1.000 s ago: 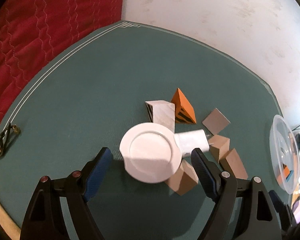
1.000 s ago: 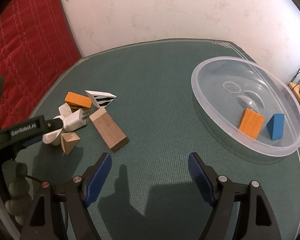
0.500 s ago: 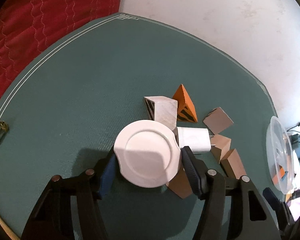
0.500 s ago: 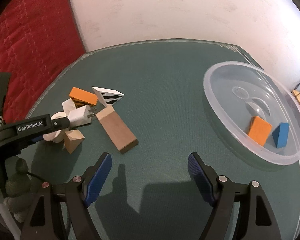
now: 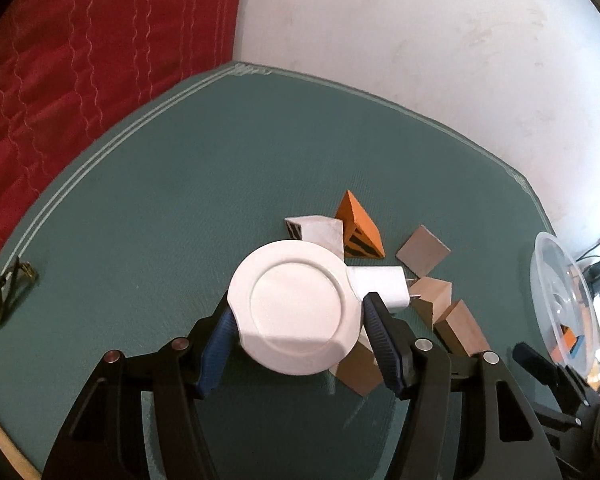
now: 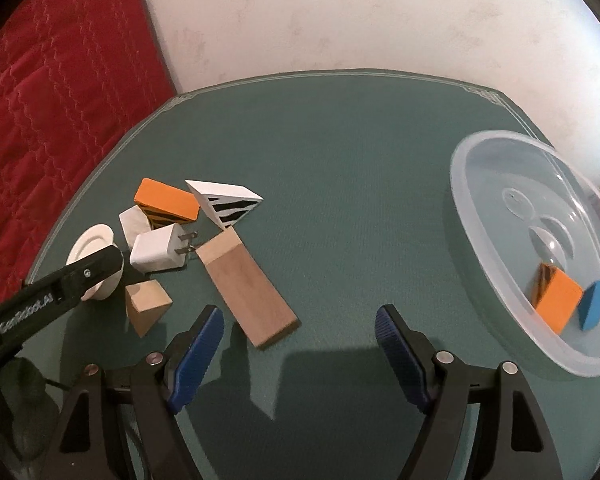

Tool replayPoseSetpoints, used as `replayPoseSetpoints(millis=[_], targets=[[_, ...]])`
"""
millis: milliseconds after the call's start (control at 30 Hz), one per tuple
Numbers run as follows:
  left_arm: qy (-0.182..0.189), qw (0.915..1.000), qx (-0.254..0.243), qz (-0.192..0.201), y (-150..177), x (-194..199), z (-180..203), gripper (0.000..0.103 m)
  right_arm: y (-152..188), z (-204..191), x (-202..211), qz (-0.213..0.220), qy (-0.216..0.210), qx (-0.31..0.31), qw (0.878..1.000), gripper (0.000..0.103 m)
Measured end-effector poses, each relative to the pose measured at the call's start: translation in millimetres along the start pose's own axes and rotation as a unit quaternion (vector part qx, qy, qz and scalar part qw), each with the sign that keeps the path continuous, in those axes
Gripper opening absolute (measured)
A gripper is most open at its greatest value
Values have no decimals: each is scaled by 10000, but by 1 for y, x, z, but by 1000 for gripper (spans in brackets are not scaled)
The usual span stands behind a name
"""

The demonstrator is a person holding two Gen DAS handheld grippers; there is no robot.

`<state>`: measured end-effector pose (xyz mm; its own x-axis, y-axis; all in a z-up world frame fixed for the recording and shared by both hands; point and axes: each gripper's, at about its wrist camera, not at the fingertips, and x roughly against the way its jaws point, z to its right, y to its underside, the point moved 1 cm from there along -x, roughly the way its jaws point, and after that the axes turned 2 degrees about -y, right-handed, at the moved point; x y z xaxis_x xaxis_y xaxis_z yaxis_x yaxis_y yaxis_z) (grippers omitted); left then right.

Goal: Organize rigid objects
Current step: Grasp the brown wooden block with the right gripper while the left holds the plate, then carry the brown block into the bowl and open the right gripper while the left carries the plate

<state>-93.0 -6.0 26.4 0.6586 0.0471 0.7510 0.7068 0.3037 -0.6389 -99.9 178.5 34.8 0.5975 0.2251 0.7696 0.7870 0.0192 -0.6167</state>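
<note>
My left gripper [image 5: 298, 332] is shut on a round white dish [image 5: 294, 306], seen upside down; it also shows in the right wrist view [image 6: 90, 242]. Beside it lie a white charger plug [image 6: 158, 254], an orange block [image 6: 166, 202], a zebra-striped wedge [image 6: 230, 204], a long brown block [image 6: 246, 284] and a light wooden wedge [image 6: 144, 310]. My right gripper [image 6: 298, 334] is open and empty above the green mat, right of the pile. A clear plastic bowl [image 6: 496, 168] at the right holds an orange block [image 6: 558, 306] and a blue wedge [image 6: 594, 308].
The green mat [image 6: 340, 140] ends at a white wall behind and a red quilted cover [image 5: 60, 60] at the left. A dark clip [image 5: 8, 292] lies at the mat's left edge. The bowl [image 5: 556, 304] stands near the mat's right edge.
My left gripper has closed from open onto the white dish. My right gripper has stayed open and drifted a little closer to the brown block.
</note>
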Motion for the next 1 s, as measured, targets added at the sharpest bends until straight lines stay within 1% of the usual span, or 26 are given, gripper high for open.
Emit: replayPoseSetpoints(millis=[33,100,133,167,333,367,500,600,800,1000], targets=[[-8,10000,-10,18,0,1,0,63,-1,-3,-3,-17,0,80,10000,75],[-39,10000,-21,44,0,2,1,63,-2,-8,-7,-58,-8,200,9998,67],[-53,10000,-27,54,0,2,1,63,-2,-10,-9,-74,-18,247,9997,66],[-62,10000,-30,59,1,2,1,63,-3,-13,-12,-90,-21,306,9995,62],[-68,9999,-73,67,3,1,2,63,-6,-26,-19,-57,57,607,9981,52],[-67,9999,-83,72,3,1,3,63,-6,-28,-20,-50,63,663,9978,46],[-63,9999,-92,81,3,2,2,63,-4,-29,-19,12,165,733,9972,37],[-65,9999,-106,77,3,2,3,63,-4,-25,-16,14,158,637,9978,30],[-61,9997,-181,122,3,3,7,63,-3,-19,-3,163,102,417,9989,29],[-31,9989,-359,304,4,11,14,63,-4,-8,17,387,69,140,9991,29]])
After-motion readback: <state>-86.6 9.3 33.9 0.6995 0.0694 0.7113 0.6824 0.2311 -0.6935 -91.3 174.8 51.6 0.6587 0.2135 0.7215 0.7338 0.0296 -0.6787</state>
